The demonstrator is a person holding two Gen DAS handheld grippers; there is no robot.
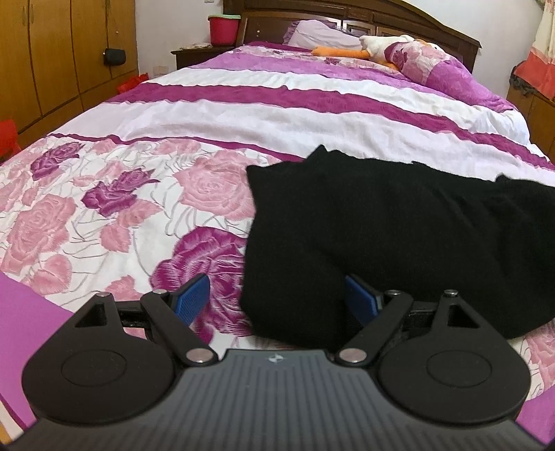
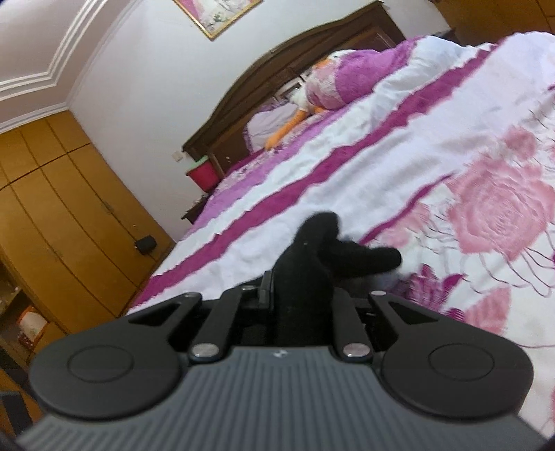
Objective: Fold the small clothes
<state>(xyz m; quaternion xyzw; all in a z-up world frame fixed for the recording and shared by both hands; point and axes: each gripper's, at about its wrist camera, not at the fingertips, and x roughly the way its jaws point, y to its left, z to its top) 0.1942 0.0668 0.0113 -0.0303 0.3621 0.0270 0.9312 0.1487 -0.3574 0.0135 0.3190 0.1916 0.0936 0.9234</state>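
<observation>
two black gripper housings fill the bottom of both wrist views. on the left wrist view, the left gripper (image 1: 277, 296) has its jaws spread wide, with blue ridged pads (image 1: 192, 295) showing on each side. between those pads sits the near end of a black garment (image 1: 381, 236), though neither pad seems to press on it; the right pad lies partly tucked against the cloth's edge and whether it touches cannot be told.

that black garment lies on a bed covered by a bedspread (image 1: 145, 208) printed with pink and purple roses near the camera and with white and magenta stripes further up. the cloth is bunched and thick at the near end, then stretches away to the right edge of the view, with a small peak standing up along its far edge.

on the right wrist view, tilted and slightly blurred, the right gripper (image 2: 298, 295) has its jaws drawn close together, pinching a fold of the same black garment (image 2: 312, 256). the pinched cloth rises in a ridge above the jaws, and a loose flap of it hangs out to the right over the bedspread (image 2: 485, 208).

at the head of the bed stands a dark wooden headboard (image 1: 399, 17). a white plush toy with orange parts (image 1: 378, 47) lies near the pillows. a red bucket (image 1: 223, 29) sits on a nightstand to the left, beside tall wooden wardrobes (image 1: 52, 59). a framed picture (image 2: 215, 14) hangs on the wall above the headboard.
</observation>
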